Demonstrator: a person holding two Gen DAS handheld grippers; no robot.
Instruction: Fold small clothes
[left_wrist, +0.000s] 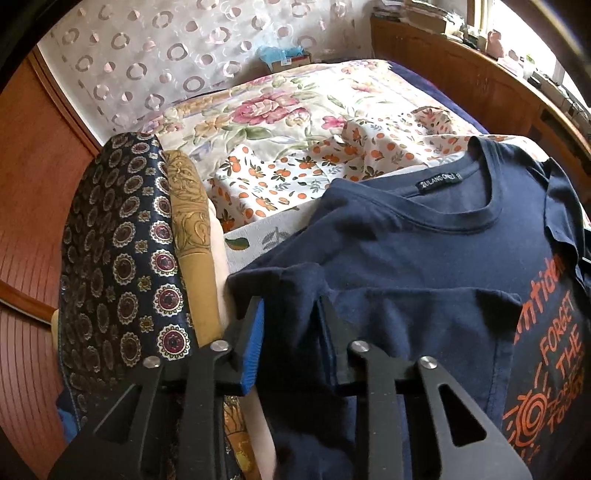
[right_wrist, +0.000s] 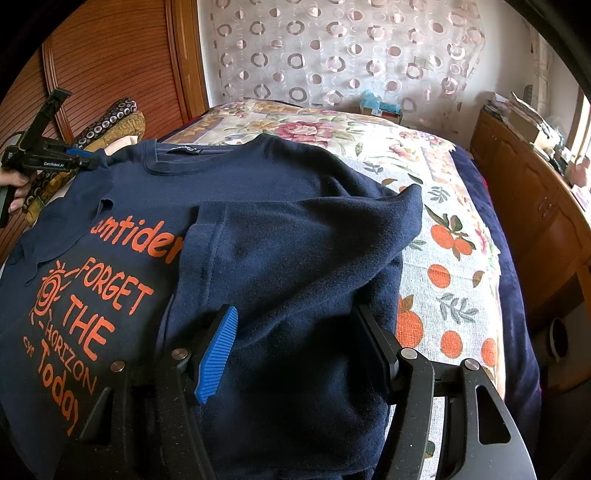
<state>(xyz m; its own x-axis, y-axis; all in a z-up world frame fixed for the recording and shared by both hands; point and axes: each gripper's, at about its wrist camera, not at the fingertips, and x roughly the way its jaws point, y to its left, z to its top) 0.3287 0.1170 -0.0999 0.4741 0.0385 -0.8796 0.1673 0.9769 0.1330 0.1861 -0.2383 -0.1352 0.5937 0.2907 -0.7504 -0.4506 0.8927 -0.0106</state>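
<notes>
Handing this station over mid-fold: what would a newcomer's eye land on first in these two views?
First, the navy T-shirt with orange lettering, spread over the orange-print cloth on the bed, one side already folded across its front. Next, the left gripper at the shirt's left sleeve, fabric bunched between its narrowed jaws, while the right gripper stands open over the folded side. Beside the left gripper lies a dark medallion-patterned cloth.

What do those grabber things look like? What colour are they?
Both are black. The left gripper and right gripper each have two flat fingers on jointed bars held by round silver pins. One pad on each is bright blue and ribbed. White lettering marks the left one's side. No sleeve shows.
</notes>
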